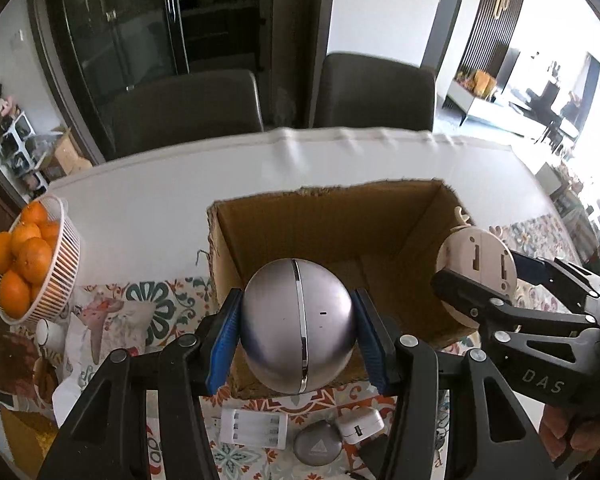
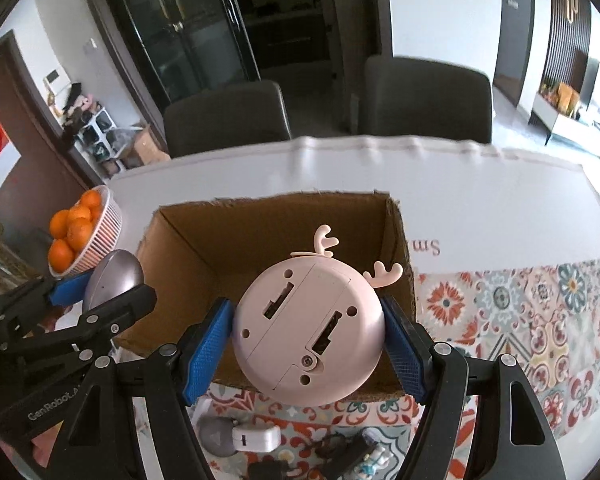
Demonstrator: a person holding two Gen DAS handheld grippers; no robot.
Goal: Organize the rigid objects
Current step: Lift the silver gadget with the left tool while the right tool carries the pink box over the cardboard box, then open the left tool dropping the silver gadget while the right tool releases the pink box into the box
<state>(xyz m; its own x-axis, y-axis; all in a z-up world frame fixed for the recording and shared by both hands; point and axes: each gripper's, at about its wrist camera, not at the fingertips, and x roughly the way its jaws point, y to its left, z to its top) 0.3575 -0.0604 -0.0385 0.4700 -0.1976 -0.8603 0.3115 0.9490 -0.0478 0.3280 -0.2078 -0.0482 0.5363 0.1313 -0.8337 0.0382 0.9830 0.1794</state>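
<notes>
While I hold both tools over the table (image 2: 480, 200), each one is clamped on something. My left tool (image 1: 298, 330) grips a silver ball-shaped gadget (image 1: 298, 326) with a bright seam running down its middle; the blue pads (image 1: 220, 340) press its two sides, and it hangs just above the near wall of the open cardboard box (image 1: 332, 224). My right tool (image 2: 308, 338) is closed on a round pink gadget (image 2: 308, 328) with little antlers on its top edge, its flat underside with two slots turned toward the camera. It sits between the blue pads (image 2: 400, 354), also above the box's near wall, with the brown inside of the box showing behind it.

The box stands on a patterned mat (image 2: 520, 320), and beyond it the table is covered in white. In the left wrist view my right tool appears at the right edge, with the pink gadget near the box's right wall. In the right wrist view my left tool appears at the left, with the silver ball by the box's left wall.

On the mat in front of the box lie a white battery charger (image 1: 256, 426), a grey round puck (image 1: 318, 442) and a white plug adapter (image 1: 360, 424), close together. A white basket (image 1: 58, 264) of oranges (image 1: 24, 256) stands well apart to the left. Two dark chairs (image 2: 428, 96) stand at the far side of the table.
</notes>
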